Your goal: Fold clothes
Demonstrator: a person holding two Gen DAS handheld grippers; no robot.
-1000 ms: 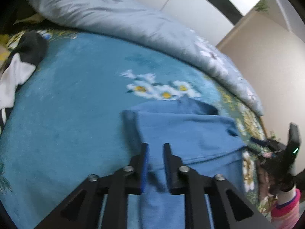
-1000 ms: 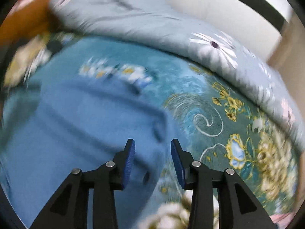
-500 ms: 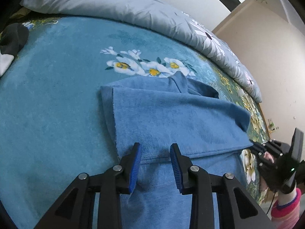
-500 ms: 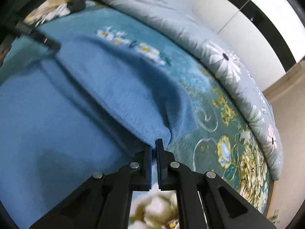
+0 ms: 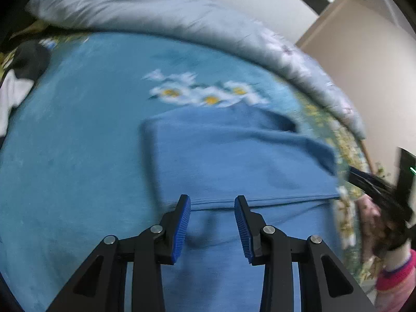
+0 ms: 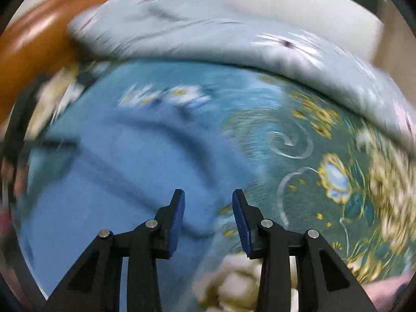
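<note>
A blue fleece garment (image 5: 234, 161) lies folded over on the teal bed blanket (image 5: 78, 143). My left gripper (image 5: 212, 200) hovers over the garment's folded hem, its jaws opening, with cloth beneath the gap and the pads (image 5: 182, 223) pressing on nothing. In the blurred right wrist view my right gripper (image 6: 208, 193) stands over the garment's (image 6: 117, 182) right edge. Its jaws are opening too and hold nothing. The right gripper (image 5: 374, 184) also shows at the right edge of the left wrist view, in a hand with a pink sleeve (image 5: 395, 278).
A grey floral quilt (image 5: 169, 18) is bunched along the far side of the bed. A black and white garment (image 5: 18, 78) lies at the left edge. The blanket's yellow flower pattern (image 6: 338, 182) spreads to the right. A wooden headboard (image 6: 31, 39) stands at the back left.
My left jaws have widened off the cloth they pinched and drawn back over the hem. My right gripper shut on the garment's edge half a second ago, then let go and swung.
</note>
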